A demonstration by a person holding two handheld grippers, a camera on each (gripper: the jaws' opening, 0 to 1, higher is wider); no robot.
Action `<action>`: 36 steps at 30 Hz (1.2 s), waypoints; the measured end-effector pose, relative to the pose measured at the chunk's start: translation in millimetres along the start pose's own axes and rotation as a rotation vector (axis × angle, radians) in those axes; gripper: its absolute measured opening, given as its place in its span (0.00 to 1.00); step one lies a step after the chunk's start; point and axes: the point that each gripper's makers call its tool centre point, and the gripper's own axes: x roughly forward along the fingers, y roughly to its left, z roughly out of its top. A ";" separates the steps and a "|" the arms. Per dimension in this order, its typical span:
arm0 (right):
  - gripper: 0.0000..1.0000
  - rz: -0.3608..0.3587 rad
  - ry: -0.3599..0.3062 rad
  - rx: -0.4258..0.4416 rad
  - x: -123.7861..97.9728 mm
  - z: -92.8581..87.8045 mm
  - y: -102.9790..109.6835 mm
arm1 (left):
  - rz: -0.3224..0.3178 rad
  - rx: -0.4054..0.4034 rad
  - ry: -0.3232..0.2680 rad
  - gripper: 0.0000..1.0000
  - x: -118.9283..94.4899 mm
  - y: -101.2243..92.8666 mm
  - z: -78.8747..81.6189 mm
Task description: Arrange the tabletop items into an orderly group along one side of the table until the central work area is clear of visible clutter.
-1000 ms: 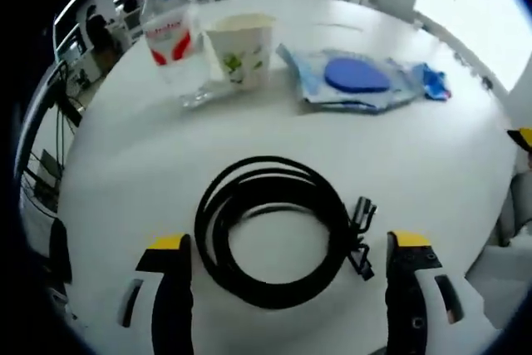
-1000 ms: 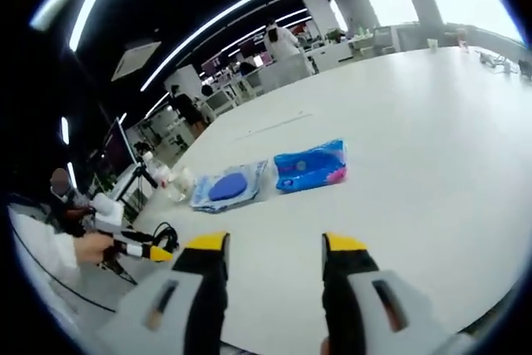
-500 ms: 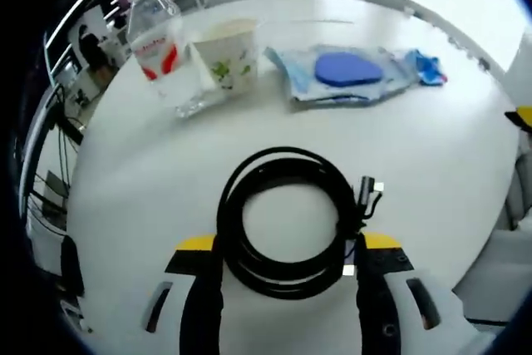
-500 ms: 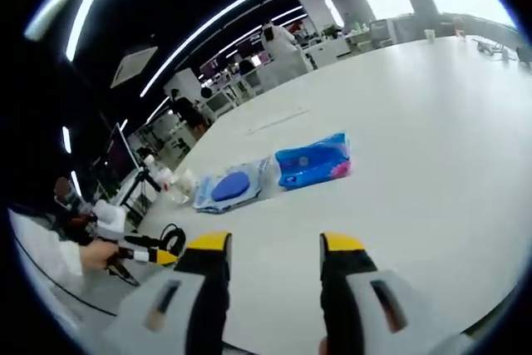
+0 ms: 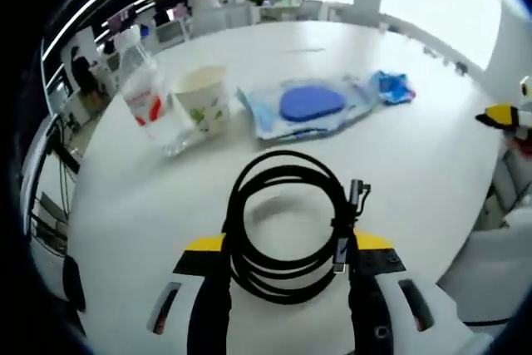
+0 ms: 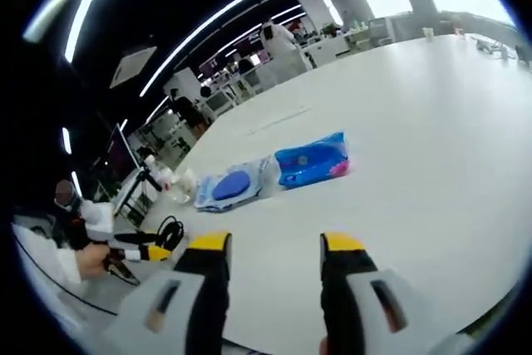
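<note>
Step in hand: the left gripper (image 5: 283, 243) had its jaws clamped on the near loop of the coiled black cable (image 5: 287, 222), which appeared raised off the white table (image 5: 416, 164), judging by the shadow beneath it.
Right gripper: the right gripper (image 6: 268, 247) hovered above bare tabletop, jaws parted, grasping nothing.
Cable position: near the table's edge, well apart from the row beyond it.
Row at far side: water bottle (image 5: 145, 97), paper cup (image 5: 202, 99) just beside it, then a clear pouch with a blue pad (image 5: 312, 104) and a blue packet (image 6: 312, 160) next along.
Next move, as judged: carry the cable toward that row and set it down flat beside the cup or bottle without knocking either; the coil could slacken or swing, so a steady carry seemed called for.
Hard to make out: whether bottle and cup touched could not be told; the packet's print was illegible; the cable's plug end (image 5: 356, 193) was small and blurred.
</note>
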 end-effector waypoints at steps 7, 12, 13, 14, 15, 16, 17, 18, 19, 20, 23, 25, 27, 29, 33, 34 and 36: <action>0.43 0.125 0.034 0.008 18.4 -4.2 43.1 | -0.037 0.045 -0.067 0.51 -9.5 -21.8 24.4; 0.44 0.178 0.055 -0.001 25.1 -6.9 62.7 | -0.057 0.059 -0.085 0.51 -15.0 -30.7 34.7; 0.44 0.182 0.059 0.001 26.0 -7.8 64.5 | -0.073 0.056 -0.094 0.51 -16.9 -34.9 37.9; 0.45 0.192 0.067 0.010 27.2 -9.1 66.9 | -0.075 0.059 -0.097 0.51 -18.4 -37.1 39.3; 0.46 0.201 0.071 0.023 28.2 -9.8 69.1 | -0.077 0.079 -0.103 0.51 -20.4 -40.8 42.0; 0.47 0.217 0.082 0.055 29.7 -11.7 73.4 | -0.079 0.100 -0.108 0.52 -21.9 -43.5 44.0; 0.49 0.228 0.093 0.076 30.8 -13.9 77.1 | -0.080 0.116 -0.115 0.52 -23.5 -46.1 46.4; 0.50 0.238 0.103 0.094 32.1 -16.1 80.6 | -0.086 0.125 -0.122 0.52 -26.7 -51.0 49.2; 0.51 0.254 0.109 0.115 33.6 -18.0 86.4 | -0.090 0.127 -0.126 0.52 -28.1 -53.7 51.0; 0.51 0.269 0.111 0.126 34.8 -18.7 91.5 | -0.099 0.132 -0.131 0.52 -29.8 -57.8 53.7; 0.53 0.303 0.111 0.173 39.6 -19.0 106.1 | -0.109 0.159 -0.142 0.52 -33.4 -66.5 59.1; 0.53 0.322 0.107 0.220 43.0 -17.2 116.2 | -0.123 0.166 -0.149 0.52 -35.3 -72.2 61.9; 0.53 0.340 0.106 0.273 48.1 -16.4 124.4 | -0.133 0.176 -0.146 0.52 -34.7 -76.5 61.9; 0.54 0.349 0.128 0.305 52.3 -20.6 130.3 | -0.146 0.171 -0.134 0.52 -33.4 -78.9 59.1; 0.54 0.354 0.166 0.265 62.2 -29.7 145.1 | -0.151 0.183 -0.142 0.52 -38.0 -84.9 61.3; 0.54 0.352 0.164 0.269 65.3 -30.4 148.0 | -0.153 0.193 -0.148 0.51 -40.4 -87.3 63.5; 0.54 0.362 0.174 0.300 69.7 -32.0 153.8 | -0.171 0.226 -0.166 0.43 -44.3 -92.6 68.5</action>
